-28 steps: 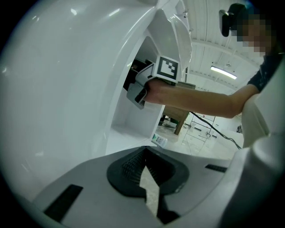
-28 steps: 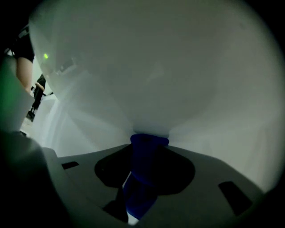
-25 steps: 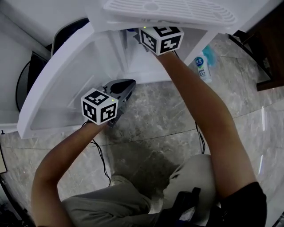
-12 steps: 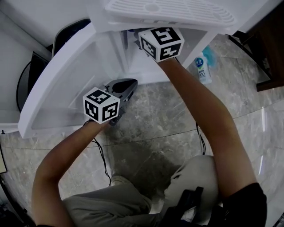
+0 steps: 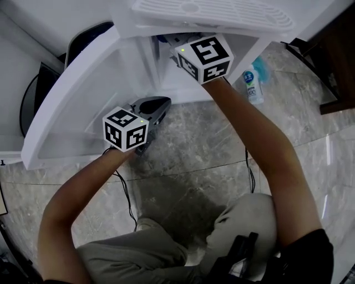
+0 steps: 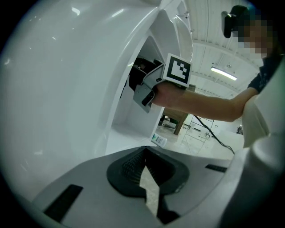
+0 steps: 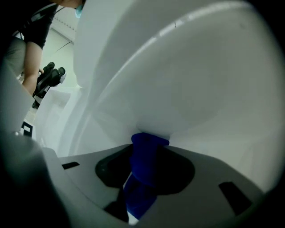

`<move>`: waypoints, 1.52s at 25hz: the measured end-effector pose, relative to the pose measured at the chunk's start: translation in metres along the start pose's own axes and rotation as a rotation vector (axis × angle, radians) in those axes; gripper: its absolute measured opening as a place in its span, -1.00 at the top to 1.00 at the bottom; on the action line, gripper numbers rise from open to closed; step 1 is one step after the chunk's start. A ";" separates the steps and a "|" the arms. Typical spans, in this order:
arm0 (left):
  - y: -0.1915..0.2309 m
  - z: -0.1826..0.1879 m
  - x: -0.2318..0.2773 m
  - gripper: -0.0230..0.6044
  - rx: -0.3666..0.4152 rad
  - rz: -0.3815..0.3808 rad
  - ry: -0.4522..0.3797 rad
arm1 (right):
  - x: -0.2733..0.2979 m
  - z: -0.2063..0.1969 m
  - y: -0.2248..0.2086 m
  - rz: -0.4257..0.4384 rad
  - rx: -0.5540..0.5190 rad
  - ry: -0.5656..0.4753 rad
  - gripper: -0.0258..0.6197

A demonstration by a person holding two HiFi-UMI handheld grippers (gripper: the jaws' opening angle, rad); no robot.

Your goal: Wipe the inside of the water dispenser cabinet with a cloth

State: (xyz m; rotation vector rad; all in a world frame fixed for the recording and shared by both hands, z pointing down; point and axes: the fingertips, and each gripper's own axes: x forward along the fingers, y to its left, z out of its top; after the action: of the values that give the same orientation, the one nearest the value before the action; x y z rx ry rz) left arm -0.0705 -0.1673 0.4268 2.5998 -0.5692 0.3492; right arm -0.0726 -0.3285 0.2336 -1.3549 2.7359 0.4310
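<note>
The water dispenser cabinet [image 5: 183, 89] is a white, smooth-walled moulded shell under a slotted drip grille [image 5: 211, 12]. Its door [image 5: 72, 100], a glossy, curved white panel, is swung open to the left. The right gripper [image 7: 147, 156] reaches into the cabinet opening, and the head view shows only its marker cube [image 5: 204, 57] and the bare forearm behind it. Its grey jaws are clamped on the cloth [image 7: 141, 187] and have just closed slightly further on it. The cloth is a deep blue, soft fabric, bunched into a thick roll between the black ribbed pads. Its leading end protrudes past the jaw tips and is pressed against the smooth white inner wall of the cabinet. The left gripper [image 5: 160, 106] sits outside the cabinet, just beside the inner face of the open door. Its jaws are brought fully together with nothing between them, leaving only a thin wedge-shaped slit through which the floor [image 5: 183, 166] is visible. The floor is polished grey stone with a veined, marbled pattern and thin grout lines. A small plastic spray bottle [image 5: 253, 86] with a blue-and-white label lies on the floor to the right of the cabinet. A black cable [image 5: 128, 199] trails across the tiles.
</note>
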 end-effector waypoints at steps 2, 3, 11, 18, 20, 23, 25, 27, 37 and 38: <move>-0.002 0.002 0.004 0.91 0.000 -0.006 -0.003 | 0.002 -0.001 -0.001 0.000 -0.014 0.005 0.55; -0.003 0.002 0.005 0.91 0.000 -0.009 -0.004 | 0.004 -0.003 -0.003 -0.003 -0.018 0.011 0.55; -0.005 -0.005 0.002 0.91 0.003 -0.002 0.011 | 0.019 -0.014 -0.016 -0.008 -0.029 0.080 0.55; -0.006 0.015 0.011 0.91 0.096 0.034 -0.015 | -0.027 -0.003 0.028 0.224 -0.018 0.136 0.55; -0.009 0.028 0.015 0.91 0.100 0.035 -0.048 | -0.045 0.000 0.037 0.283 0.019 0.167 0.55; -0.017 0.047 0.017 0.90 0.104 0.032 -0.110 | -0.073 0.000 0.040 0.327 0.072 0.242 0.55; -0.019 0.054 0.020 0.89 0.141 0.040 -0.123 | -0.089 0.001 0.036 0.340 0.104 0.293 0.55; -0.022 0.058 0.027 0.47 0.176 0.048 -0.125 | -0.103 0.004 0.029 0.337 0.148 0.328 0.55; -0.062 0.104 0.061 -0.09 0.689 0.092 -0.131 | -0.172 -0.021 -0.001 0.187 0.543 0.368 0.55; -0.066 0.105 0.062 -0.09 0.761 0.097 -0.122 | -0.176 -0.023 0.004 0.209 0.572 0.383 0.55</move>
State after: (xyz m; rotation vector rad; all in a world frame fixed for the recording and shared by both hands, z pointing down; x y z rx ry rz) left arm 0.0296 -0.1845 0.3319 3.3465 -0.7090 0.5201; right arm 0.0340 -0.1972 0.2872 -1.0838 2.9466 -0.6305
